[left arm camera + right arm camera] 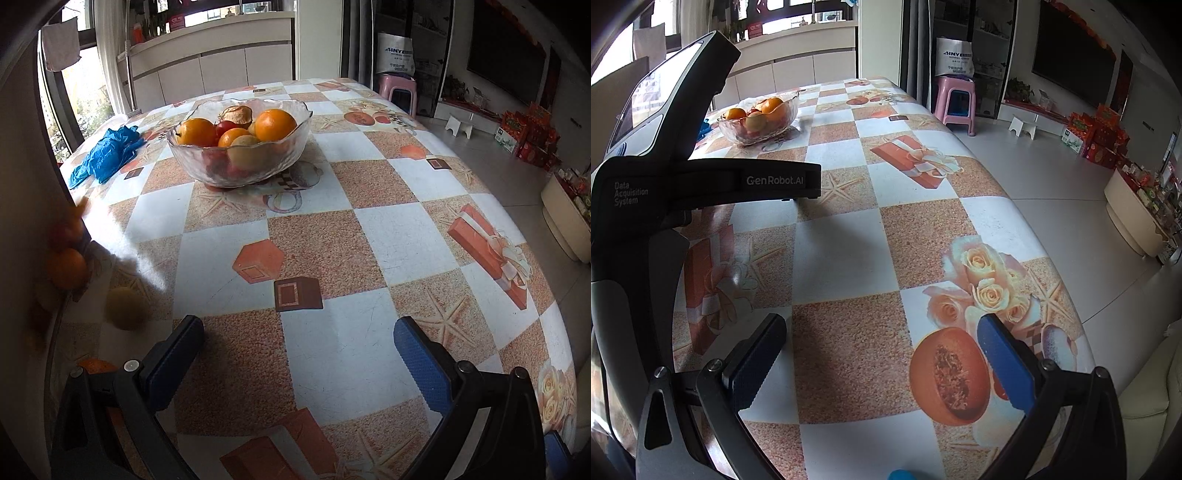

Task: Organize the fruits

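both the left hand-held gripper point(295, 354) and right hand-held gripper point(882, 354) hang wide open, holding nothing. the glass bowl point(240, 162) of oranges sits far across the bench point(388, 229). loose fruit like that yellowish one point(125, 308) sits near-left, so i'd swing left and come down straddling it squarely.

One glass bowl point(240, 147) — three oranges point(275, 124) visible inside — one blue glove pile point(107, 151).

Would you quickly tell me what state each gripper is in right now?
Left gripper: open, holding nothing.
Right gripper: open, holding nothing.
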